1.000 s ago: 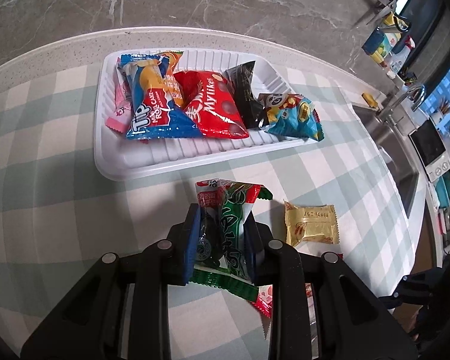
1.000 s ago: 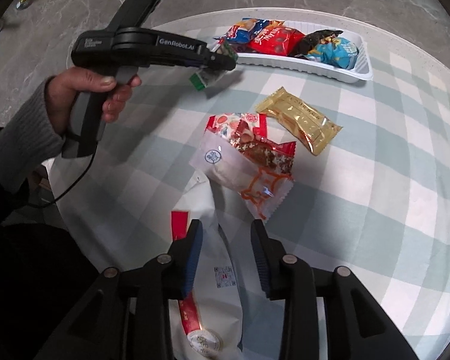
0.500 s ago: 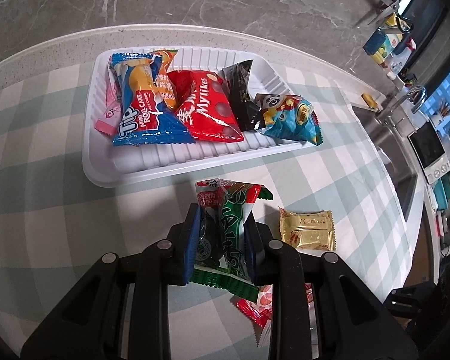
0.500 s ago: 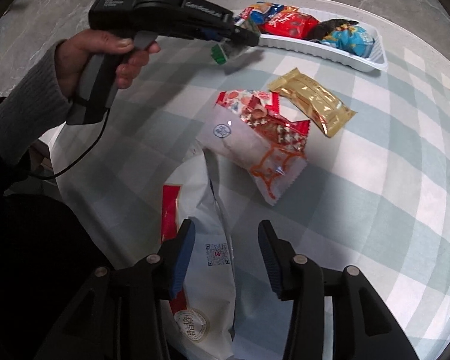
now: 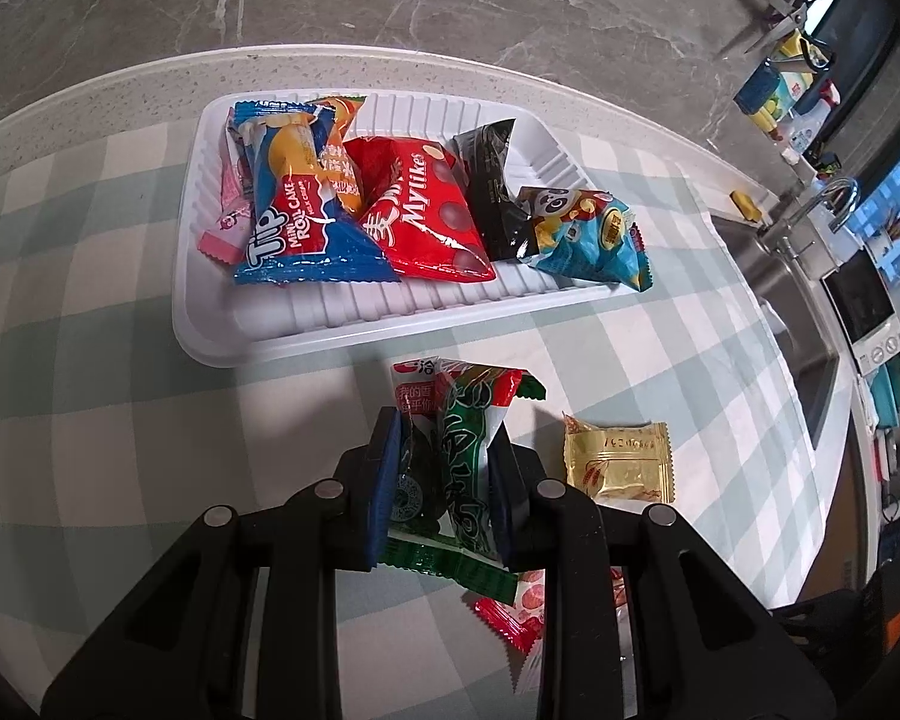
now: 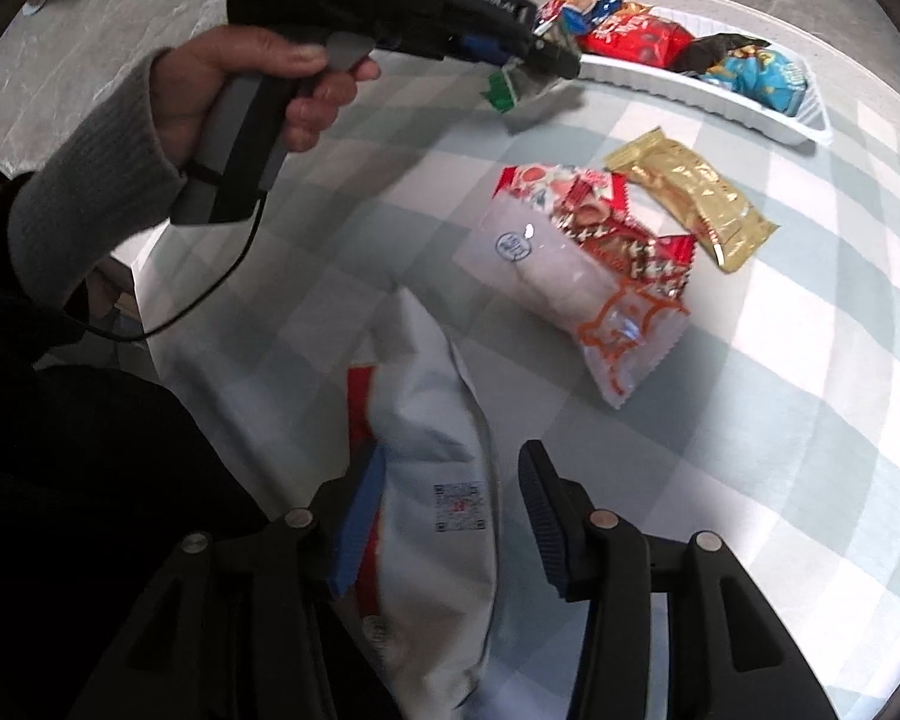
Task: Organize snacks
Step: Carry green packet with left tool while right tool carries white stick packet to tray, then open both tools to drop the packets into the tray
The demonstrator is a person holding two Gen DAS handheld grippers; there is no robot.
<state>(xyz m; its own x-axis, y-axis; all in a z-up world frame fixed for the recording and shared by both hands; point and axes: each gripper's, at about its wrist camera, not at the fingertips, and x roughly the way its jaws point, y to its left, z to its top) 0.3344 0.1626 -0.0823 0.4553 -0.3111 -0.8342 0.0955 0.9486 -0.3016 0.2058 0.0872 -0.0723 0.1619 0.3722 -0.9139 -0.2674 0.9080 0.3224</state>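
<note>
My left gripper (image 5: 444,426) is shut on a green and red snack packet (image 5: 459,450) and holds it above the cloth, just short of the near rim of the white tray (image 5: 282,342). The tray holds several packets, among them a blue Tip roll cake (image 5: 294,204) and a red Mylikes bag (image 5: 426,210). The right wrist view shows the left gripper (image 6: 546,42) with the packet at the tray (image 6: 768,120). My right gripper (image 6: 450,480) is open, its fingers on either side of a large white bag (image 6: 438,480).
A gold packet (image 5: 618,462) (image 6: 696,198), a red packet (image 6: 618,228) and a clear white packet (image 6: 570,282) lie loose on the checked cloth. A sink and counter clutter (image 5: 810,222) stand to the right beyond the table edge.
My left gripper has carried the green packet closer to the tray. My right gripper has moved in over the large white bag, and its jaws have spread a little.
</note>
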